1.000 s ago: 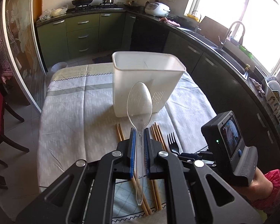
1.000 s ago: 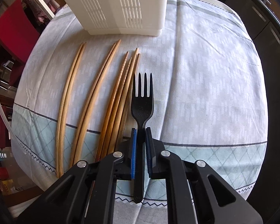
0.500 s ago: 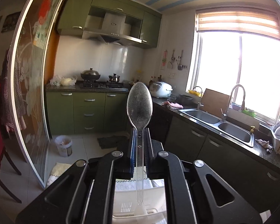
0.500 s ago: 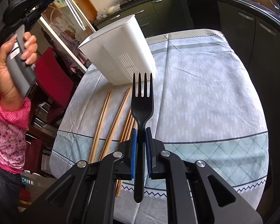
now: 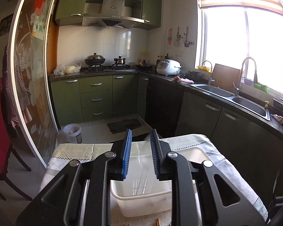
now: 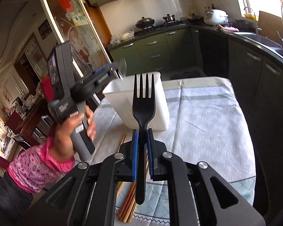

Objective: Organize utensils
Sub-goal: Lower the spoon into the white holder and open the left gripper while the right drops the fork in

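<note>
With the black fork (image 6: 143, 101) clamped by its handle in the closed jaws of the right gripper (image 6: 142, 150) at lower centre, short of the white bin (image 6: 141, 101), and the left gripper (image 5: 140, 156) having just opened empty above that bin, the fork could be dropped onto the surface if released before the rim is cleared.

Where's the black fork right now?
In the right wrist view the black fork is clamped upright in the right gripper, tines up, in front of the white bin and above the chopsticks.
</note>
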The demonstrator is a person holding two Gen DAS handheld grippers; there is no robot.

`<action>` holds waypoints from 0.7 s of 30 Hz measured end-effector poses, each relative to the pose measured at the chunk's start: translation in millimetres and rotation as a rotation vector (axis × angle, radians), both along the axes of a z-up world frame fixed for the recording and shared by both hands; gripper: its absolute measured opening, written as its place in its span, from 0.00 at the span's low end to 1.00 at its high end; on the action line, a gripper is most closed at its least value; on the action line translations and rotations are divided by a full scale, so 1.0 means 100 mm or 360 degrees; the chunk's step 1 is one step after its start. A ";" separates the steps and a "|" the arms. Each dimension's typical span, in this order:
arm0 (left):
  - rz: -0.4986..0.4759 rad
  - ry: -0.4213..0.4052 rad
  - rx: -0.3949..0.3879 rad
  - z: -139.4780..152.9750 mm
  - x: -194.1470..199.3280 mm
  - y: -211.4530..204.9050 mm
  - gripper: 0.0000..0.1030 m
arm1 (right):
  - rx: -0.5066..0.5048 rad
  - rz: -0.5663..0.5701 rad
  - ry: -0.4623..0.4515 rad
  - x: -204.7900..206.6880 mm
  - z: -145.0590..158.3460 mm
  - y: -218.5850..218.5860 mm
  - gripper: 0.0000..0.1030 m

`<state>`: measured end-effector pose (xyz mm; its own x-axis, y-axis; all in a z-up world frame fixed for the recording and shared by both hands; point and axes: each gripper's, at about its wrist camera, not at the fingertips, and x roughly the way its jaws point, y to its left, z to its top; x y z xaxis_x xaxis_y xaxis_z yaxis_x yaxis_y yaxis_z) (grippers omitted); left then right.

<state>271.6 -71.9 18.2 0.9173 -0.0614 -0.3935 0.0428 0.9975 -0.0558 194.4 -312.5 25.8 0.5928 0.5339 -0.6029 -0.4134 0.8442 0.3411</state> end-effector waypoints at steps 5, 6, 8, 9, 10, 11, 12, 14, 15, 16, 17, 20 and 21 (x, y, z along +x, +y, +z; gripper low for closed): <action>-0.0012 -0.0002 -0.0050 0.15 -0.30 0.18 0.22 | 0.0083 -0.0107 -0.0209 0.42 0.40 0.20 0.10; -0.0012 -0.0003 -0.0053 0.18 -0.37 0.21 0.23 | 0.0098 -0.0136 -0.0257 0.53 0.47 0.25 0.10; -0.0017 -0.0002 -0.0046 0.22 -0.51 0.30 0.27 | 0.0095 -0.0198 -0.0359 0.73 0.58 0.37 0.10; -0.0014 -0.0003 -0.0039 0.24 -0.58 0.33 0.27 | 0.0074 -0.0234 -0.0422 0.83 0.62 0.44 0.10; -0.0012 0.0001 -0.0031 0.25 -0.66 0.37 0.27 | 0.0051 -0.0268 -0.0469 0.93 0.63 0.50 0.10; -0.0014 0.0011 -0.0026 0.25 -0.72 0.41 0.27 | 0.0023 -0.0300 -0.0507 1.03 0.62 0.57 0.10; -0.0015 0.0028 -0.0019 0.24 -0.78 0.44 0.27 | 0.0002 -0.0324 -0.0531 1.13 0.59 0.63 0.10; -0.0016 0.0073 -0.0016 0.21 -0.88 0.51 0.28 | -0.0024 -0.0350 -0.0539 1.29 0.48 0.71 0.10; -0.0019 0.0101 -0.0016 0.18 -0.91 0.54 0.28 | -0.0039 -0.0352 -0.0534 1.35 0.41 0.75 0.10; -0.0023 0.0130 -0.0013 0.16 -0.93 0.55 0.28 | -0.0059 -0.0354 -0.0528 1.42 0.34 0.79 0.10; -0.0022 0.0158 -0.0006 0.13 -0.95 0.57 0.28 | -0.0087 -0.0361 -0.0525 1.45 0.27 0.81 0.10; -0.0028 0.0238 -0.0009 0.04 -0.96 0.63 0.28 | -0.0086 -0.0358 -0.0512 1.43 0.07 0.79 0.10; -0.0031 0.0269 -0.0015 0.01 -0.96 0.64 0.28 | -0.0093 -0.0356 -0.0519 1.40 0.02 0.77 0.10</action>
<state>175.9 -7.4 18.8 0.8365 -0.0830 -0.5416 0.0513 0.9960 -0.0735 334.6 -235.2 28.1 0.8558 0.3406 -0.3893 -0.2961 0.9397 0.1713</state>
